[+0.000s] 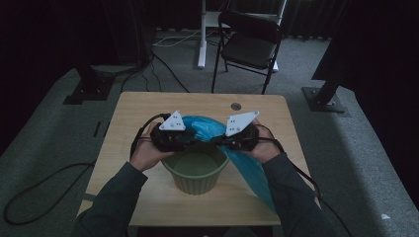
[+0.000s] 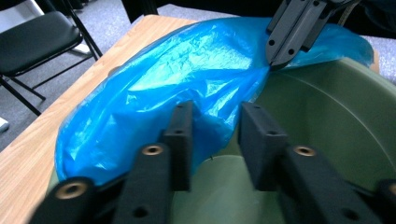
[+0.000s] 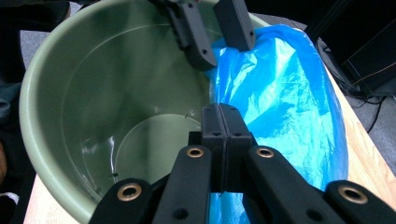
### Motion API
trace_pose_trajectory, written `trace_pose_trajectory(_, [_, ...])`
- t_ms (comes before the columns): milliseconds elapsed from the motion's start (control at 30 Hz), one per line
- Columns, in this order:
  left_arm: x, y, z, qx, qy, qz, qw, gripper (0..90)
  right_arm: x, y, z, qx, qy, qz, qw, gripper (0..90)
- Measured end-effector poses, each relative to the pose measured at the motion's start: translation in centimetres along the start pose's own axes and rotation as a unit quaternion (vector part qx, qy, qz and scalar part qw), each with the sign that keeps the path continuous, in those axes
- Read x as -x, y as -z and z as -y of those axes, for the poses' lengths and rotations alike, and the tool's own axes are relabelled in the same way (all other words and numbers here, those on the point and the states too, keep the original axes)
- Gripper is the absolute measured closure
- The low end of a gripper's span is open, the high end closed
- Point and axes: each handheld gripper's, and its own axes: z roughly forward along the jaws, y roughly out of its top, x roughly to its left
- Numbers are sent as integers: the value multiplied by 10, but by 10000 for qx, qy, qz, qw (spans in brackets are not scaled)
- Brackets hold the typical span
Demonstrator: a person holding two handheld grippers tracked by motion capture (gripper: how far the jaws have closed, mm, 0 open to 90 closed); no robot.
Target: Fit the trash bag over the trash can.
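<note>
With the right gripper point(image 3: 223, 126) clamped tight on the blue bin liner's point(image 3: 285, 93) edge over the green bucket's point(image 3: 37, 93) rim, the left gripper point(image 2: 215, 140), jaws apart astride the film, should pinch squarely before spreading the mouth.

The bin bag point(image 2: 187, 74) is a bright, see-through blue, kinda glossy with pale crinkle highlights all over it. The bucket point(image 3: 93, 79) is a dull sage green, inside and out, with faint vertical ribbing on the outer wall in the high view. Table point(image 1: 148, 106) is light wood grain, plain blond. Both grippers are matte black, left gripper point(image 2: 215, 140) and right gripper point(image 3: 223, 126), with little brass-coloured rivets on the jaw arms and a pale grey triangle plate on top. Sleeves point(image 1: 111, 197) are dark grey-green. The folding chair point(image 1: 249, 44) is black, and the carpet point(image 1: 346, 148) is speckled grey.
</note>
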Motion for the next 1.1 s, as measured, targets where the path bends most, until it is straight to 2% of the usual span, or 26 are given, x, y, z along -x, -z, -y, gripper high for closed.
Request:
trace_pose_trajectory(133, [2,0,-1,-62,-54,-8,10000,820,-2,1,0,9,13,-14,10000,899])
trace_pose_trajectory(233, [3,-1,-1,-82,-103,0,9999,860,-2,1,0,19,6,-23,10000,896])
trace_pose_trajectory(267, [4,0,0,-96,-116,-9,9999,865,-3,1,0,41,-5,-15,10000,824])
trace_pose_trajectory(300, [4,0,0,-96,-116,-9,9999,866,-3,1,0,41,-5,-15,10000,824])
trace_pose_trajectory(333, [4,0,1,-87,-103,-3,9999,867,-4,3,0,90,-25,30,10000,764])
trace_pose_trajectory(500, [4,2,4,-105,-86,-25,9999,868,-5,10,0,114,-54,71,9999,707])
trace_pose_trajectory(700, [1,6,10,-102,0,-82,9999,868,-9,22,6,167,-142,88,9997,667])
trace_pose_trajectory(933, [-4,9,20,-4,250,-86,9997,867,-12,37,25,264,-412,125,9987,655])
trace_pose_trajectory(1100, [-6,10,23,4,285,-105,9995,867,-16,42,33,220,-495,115,9985,612])
